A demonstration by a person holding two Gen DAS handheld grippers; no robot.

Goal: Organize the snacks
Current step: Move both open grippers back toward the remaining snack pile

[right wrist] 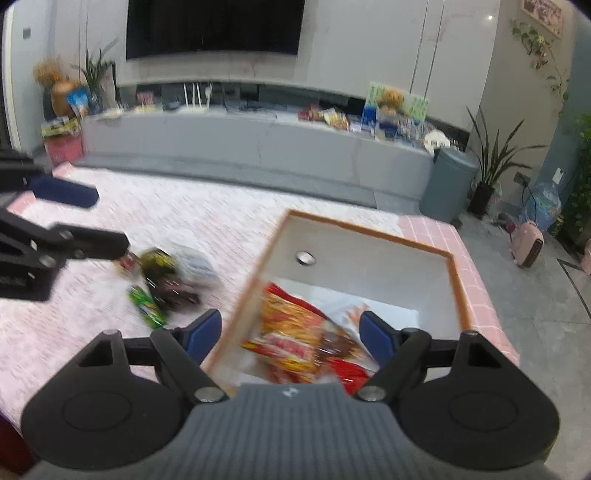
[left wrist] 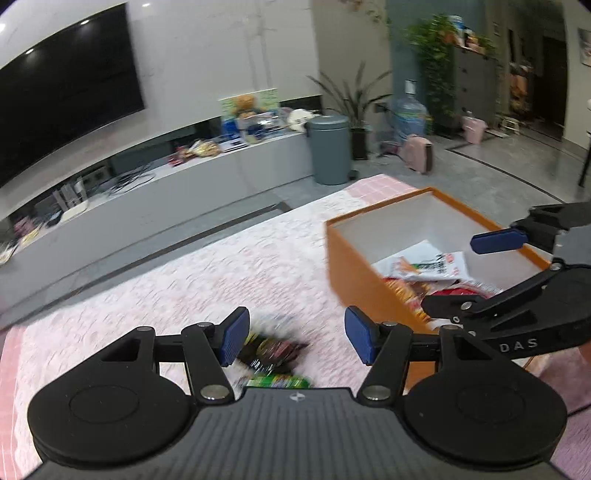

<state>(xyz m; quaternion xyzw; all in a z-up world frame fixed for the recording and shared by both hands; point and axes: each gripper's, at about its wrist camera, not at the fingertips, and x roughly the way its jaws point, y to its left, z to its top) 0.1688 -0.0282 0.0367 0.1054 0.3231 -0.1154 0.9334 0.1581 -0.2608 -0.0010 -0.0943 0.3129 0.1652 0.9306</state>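
While both views are blurred, the broad layout reads clearly: a pink-and-white cloth (left wrist: 221,266) covers the table, and behind it a long grey cabinet (right wrist: 258,147) runs under a dark TV (right wrist: 214,26), with a grey bin (left wrist: 328,147) at the cabinet's end. On the cloth's right part stands an orange box (left wrist: 354,273) with a white interior, open at the top. Inside it lie several snack packets: a white packet (left wrist: 424,264) toward the far side, and a red-and-yellow packet (right wrist: 291,332) nearer the front, overlapping other red wrappers that are too smeared to tell apart. Left of the box, on the bare cloth, sits a small loose pile of snacks: a dark packet (right wrist: 166,284), a green packet (right wrist: 147,306) just beside it, and a pale bluish one (right wrist: 195,266) behind, its edges unclear. The left gripper (left wrist: 295,336) hangs over this pile with its blue pads set wide and nothing between them; the dark and green packets show in the gap below. The right gripper (right wrist: 291,332) hovers above the box's near end, its fingers likewise spread wide and empty, the red-and-yellow packet lying under the gap.
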